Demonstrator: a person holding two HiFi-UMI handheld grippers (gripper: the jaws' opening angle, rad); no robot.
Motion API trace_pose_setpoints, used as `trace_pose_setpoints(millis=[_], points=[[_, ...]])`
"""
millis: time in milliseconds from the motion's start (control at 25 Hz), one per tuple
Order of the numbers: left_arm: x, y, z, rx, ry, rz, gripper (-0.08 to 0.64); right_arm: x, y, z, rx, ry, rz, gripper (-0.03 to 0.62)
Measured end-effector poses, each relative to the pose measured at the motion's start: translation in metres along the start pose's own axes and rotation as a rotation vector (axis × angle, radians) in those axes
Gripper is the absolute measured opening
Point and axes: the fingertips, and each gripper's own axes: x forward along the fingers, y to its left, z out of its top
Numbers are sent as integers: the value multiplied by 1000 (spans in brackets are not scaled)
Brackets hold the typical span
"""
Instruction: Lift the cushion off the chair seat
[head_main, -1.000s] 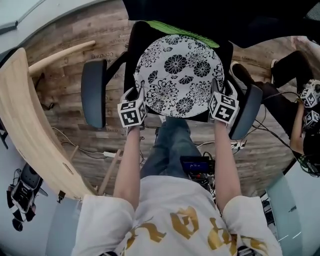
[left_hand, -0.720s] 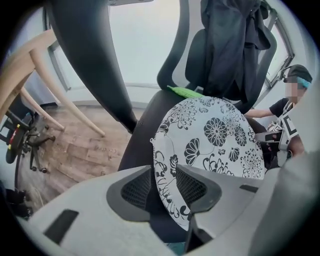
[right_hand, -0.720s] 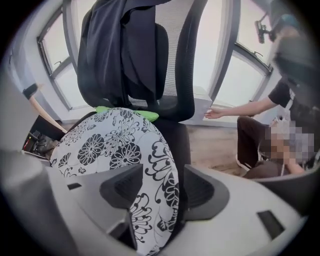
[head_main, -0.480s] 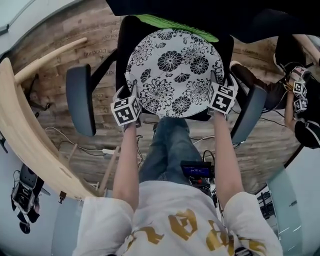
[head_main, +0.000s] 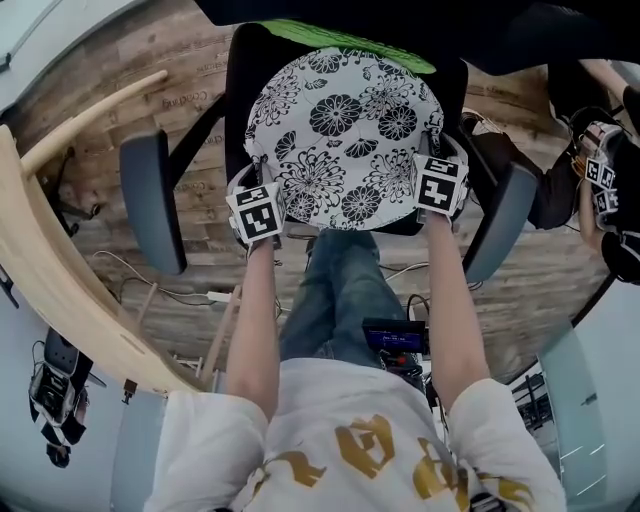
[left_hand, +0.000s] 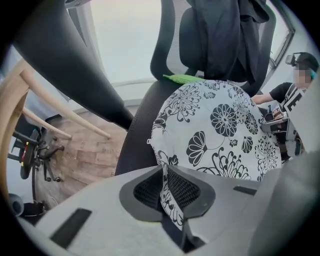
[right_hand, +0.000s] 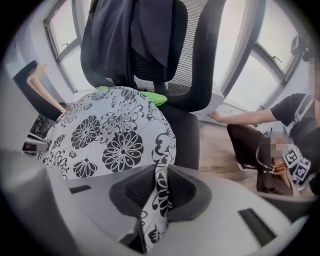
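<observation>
You had left gripper (left_hand: 165, 174) and right gripper (right_hand: 161, 176) at front corners of seat (head_main: 234, 100). Jaws were closing, each pinching cushion (head_main: 340, 135) rim fabric between pads. Cushion lay flat on seat, not raised. Grasp looked about done; whole lift remained.
</observation>
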Motion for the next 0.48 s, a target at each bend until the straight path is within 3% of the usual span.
trace_pose_setpoints(millis=[80,480], points=[[-2,0,-1,-12,8,-14,31,-2,6,-1,-23,15,12,39],[-14,-2,2,-39,4,-73,26,-17,13,6,-72,22,9,36]])
